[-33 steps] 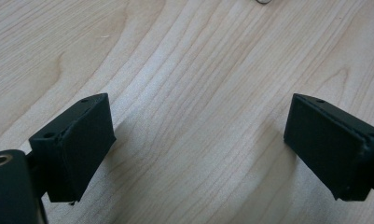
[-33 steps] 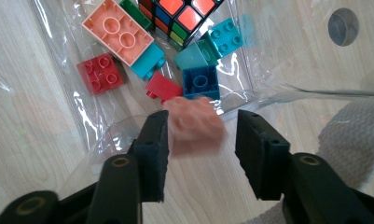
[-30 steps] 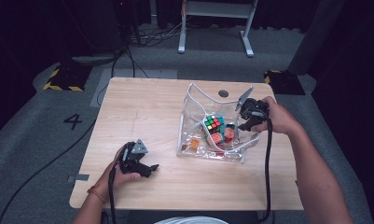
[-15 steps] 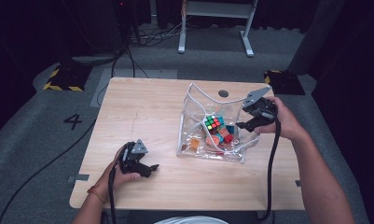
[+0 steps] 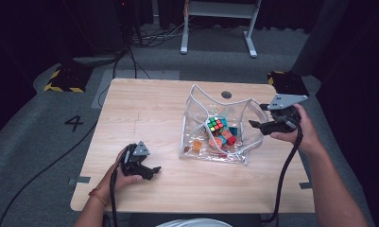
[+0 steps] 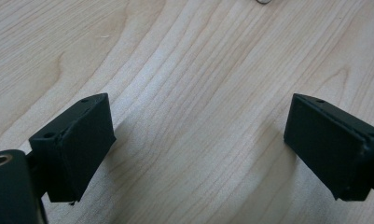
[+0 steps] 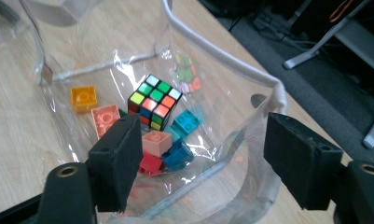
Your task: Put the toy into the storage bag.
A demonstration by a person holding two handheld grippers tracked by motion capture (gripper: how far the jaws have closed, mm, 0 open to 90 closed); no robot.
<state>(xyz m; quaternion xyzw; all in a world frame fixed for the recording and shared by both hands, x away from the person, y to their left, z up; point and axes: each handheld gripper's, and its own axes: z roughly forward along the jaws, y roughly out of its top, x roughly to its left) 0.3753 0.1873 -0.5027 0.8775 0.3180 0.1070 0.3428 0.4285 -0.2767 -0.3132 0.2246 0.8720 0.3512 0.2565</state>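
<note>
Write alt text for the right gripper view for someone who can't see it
A clear plastic bag lies open on a wooden table, holding a scrambled puzzle cube and a heap of toy bricks in orange, pink, red, blue and teal. The right tool stands open just outside it, with nothing between its black jaws.

This looks like a lab or recording studio rather than a home: a lone wooden tabletop (image 5: 168, 109) stands on grey carpet marked with a taped number 4 (image 5: 75, 123), black-and-yellow hazard tape (image 5: 62, 88), cables (image 5: 144, 35) trailing across the floor, and dark surroundings, probably curtains.
</note>
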